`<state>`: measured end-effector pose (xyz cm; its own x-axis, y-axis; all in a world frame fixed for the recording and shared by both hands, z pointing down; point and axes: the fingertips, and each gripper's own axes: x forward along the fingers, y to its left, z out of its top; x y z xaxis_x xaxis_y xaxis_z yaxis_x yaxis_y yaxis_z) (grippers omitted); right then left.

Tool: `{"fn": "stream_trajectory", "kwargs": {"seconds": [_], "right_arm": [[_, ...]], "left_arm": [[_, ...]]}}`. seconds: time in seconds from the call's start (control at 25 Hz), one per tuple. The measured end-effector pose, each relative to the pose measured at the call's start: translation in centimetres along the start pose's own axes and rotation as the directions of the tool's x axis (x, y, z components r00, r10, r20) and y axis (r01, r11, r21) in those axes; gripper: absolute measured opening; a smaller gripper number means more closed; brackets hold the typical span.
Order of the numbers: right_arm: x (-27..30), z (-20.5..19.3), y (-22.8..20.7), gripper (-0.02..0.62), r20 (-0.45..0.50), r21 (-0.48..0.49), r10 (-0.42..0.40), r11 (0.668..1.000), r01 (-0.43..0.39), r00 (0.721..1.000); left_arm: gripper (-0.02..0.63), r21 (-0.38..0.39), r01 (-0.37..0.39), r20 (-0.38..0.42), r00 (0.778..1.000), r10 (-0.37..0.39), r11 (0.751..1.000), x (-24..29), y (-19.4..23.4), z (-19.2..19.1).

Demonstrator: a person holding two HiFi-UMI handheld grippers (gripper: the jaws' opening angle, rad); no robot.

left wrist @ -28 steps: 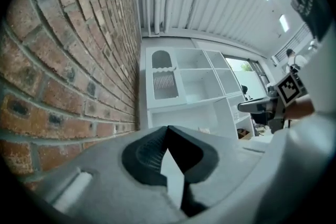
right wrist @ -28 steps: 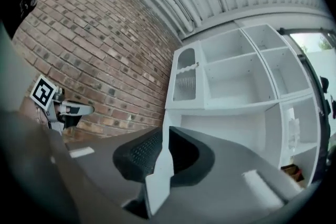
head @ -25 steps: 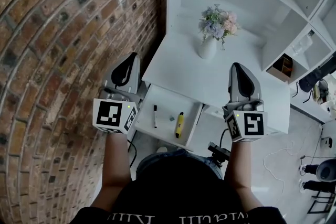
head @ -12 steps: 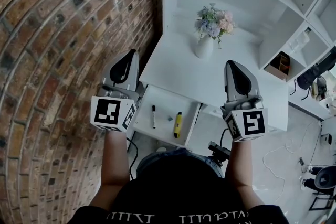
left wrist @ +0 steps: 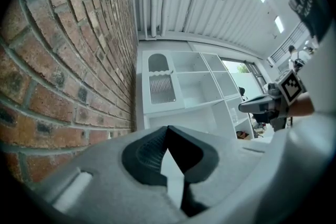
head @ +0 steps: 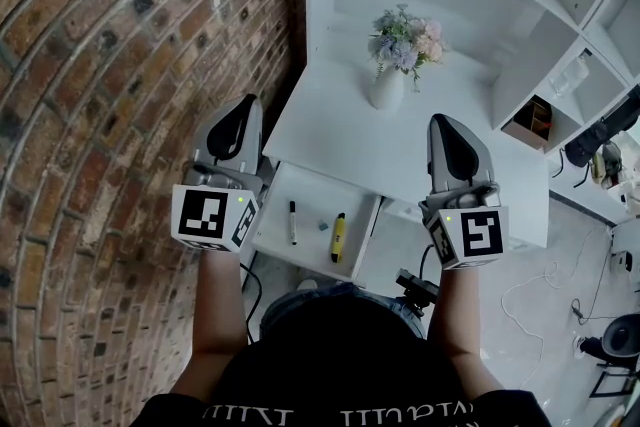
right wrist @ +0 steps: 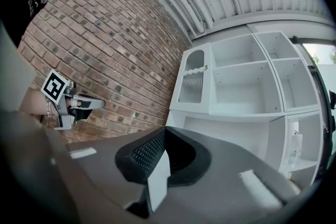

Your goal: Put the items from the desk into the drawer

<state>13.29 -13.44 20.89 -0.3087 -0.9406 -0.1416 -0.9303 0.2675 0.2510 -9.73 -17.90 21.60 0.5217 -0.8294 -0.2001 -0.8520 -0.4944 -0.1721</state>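
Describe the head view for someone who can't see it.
A person holds a left claw and right claw on either side of an open drawer with a black marker and yellow marker inside. A vase of flowers stands on the white desk.

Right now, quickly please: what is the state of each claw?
Left claw: closed, holding nothing.
Right claw: closed, holding nothing.

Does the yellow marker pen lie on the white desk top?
No, the yellow marker pen lies inside the open white drawer, to the right of a black pen.
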Motion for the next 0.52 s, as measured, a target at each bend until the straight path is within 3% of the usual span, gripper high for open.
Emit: {"fn": "stream_trajectory", "kwargs": {"seconds": [0.52], "right_arm": [[-0.36,-0.43,-0.76,0.011,-0.022,0.012,-0.022,1.0,0.022,1.0]], "left_arm": [[0.002,0.007,0.003,0.006,1.0,-0.003,1.0,0.09,-0.63,0.18]]}}
